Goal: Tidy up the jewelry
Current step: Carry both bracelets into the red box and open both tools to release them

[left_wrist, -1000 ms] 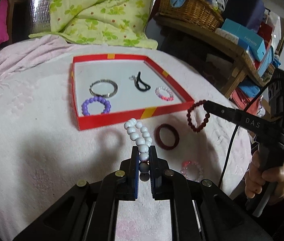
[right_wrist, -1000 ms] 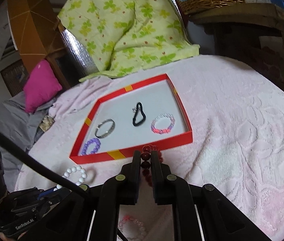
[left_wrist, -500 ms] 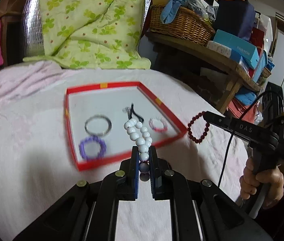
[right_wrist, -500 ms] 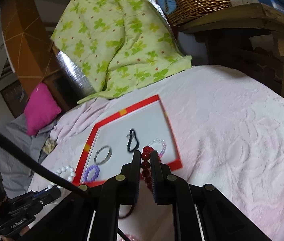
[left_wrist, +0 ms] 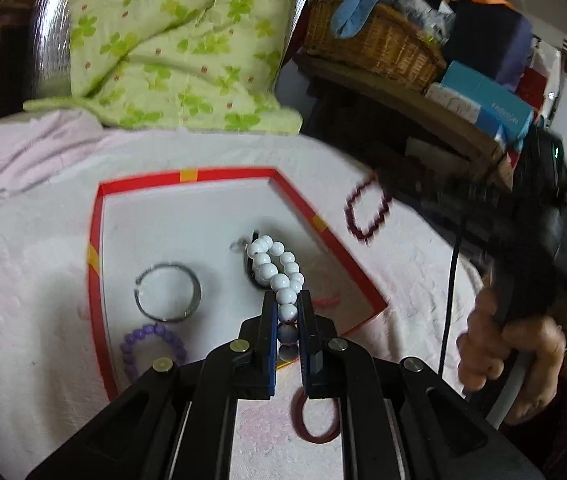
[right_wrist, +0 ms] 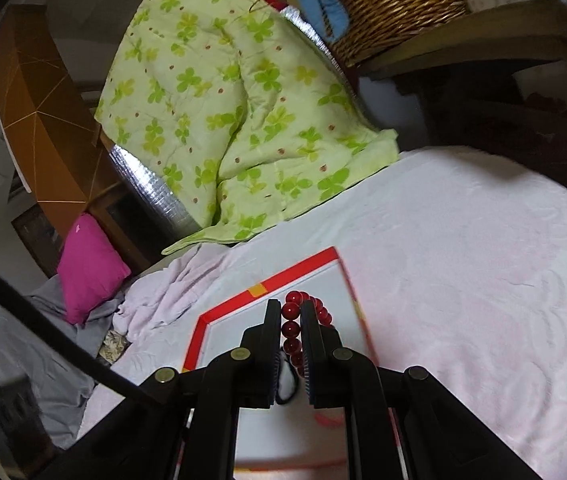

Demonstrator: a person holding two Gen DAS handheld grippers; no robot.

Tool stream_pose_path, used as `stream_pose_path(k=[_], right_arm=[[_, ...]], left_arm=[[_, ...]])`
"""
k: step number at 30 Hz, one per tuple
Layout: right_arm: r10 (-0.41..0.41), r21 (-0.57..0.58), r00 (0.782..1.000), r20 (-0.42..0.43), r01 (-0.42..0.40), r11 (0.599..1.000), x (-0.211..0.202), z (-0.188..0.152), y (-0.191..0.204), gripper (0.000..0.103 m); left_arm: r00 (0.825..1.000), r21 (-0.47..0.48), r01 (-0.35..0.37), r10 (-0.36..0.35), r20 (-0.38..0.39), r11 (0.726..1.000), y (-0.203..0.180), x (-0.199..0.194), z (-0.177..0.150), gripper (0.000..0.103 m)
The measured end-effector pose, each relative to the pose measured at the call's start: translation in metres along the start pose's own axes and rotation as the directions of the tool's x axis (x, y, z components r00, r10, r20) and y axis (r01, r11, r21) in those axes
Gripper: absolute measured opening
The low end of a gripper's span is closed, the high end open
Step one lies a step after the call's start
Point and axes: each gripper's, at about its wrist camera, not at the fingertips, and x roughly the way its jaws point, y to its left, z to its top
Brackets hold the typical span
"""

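A red-rimmed tray point(left_wrist: 295, 204) with a white floor lies on the pink cloth; it also shows in the right wrist view point(right_wrist: 295, 270). In it lie a silver bangle point(left_wrist: 168, 291), a purple bead bracelet point(left_wrist: 151, 340), a black loop point(left_wrist: 252, 258) and a pink bracelet point(left_wrist: 325, 301). My left gripper point(left_wrist: 287, 314) is shut on a white bead bracelet point(left_wrist: 273, 266), held over the tray. My right gripper point(right_wrist: 290, 312) is shut on a dark red bead bracelet point(right_wrist: 295, 330), held above the tray's right side; this bracelet also shows blurred in the left wrist view point(left_wrist: 365, 216).
A dark red bangle point(left_wrist: 317, 414) lies on the cloth in front of the tray. A green quilt point(left_wrist: 171, 48) is heaped at the back. A wooden shelf with a wicker basket point(left_wrist: 371, 44) and boxes stands at the right.
Both grippers have moved forward with their bracelets. The white bracelet is now over the tray's floor. The red bracelet has travelled toward the tray's right edge.
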Motion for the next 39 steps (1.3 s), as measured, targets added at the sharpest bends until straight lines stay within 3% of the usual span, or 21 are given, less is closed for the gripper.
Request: stream_pose_path(k=[16,25,39], right_arm=[[0.02,0.063,0.991,-0.134,-0.012,0.998,0.102,0.014,0.002,0.011],[0.026,0.107,0.984,-0.177,-0.007,0.994,0.12,0.005,-0.006,0.011],[-0.048,0.117,0.971,-0.233,0.077,0.99,0.123,-0.007,-0.025,0.011]], left_arm=[[0.995,0.034,0.0,0.003,-0.1,0.999,0.008,0.029,-0.001,0.01],[0.991,0.037,-0.009,0.014,-0.133,0.999,0.01,0.039,-0.008,0.01],[0.984,0.017,-0.032,0.034,-0.173,0.999,0.016,0.05,-0.018,0.01]])
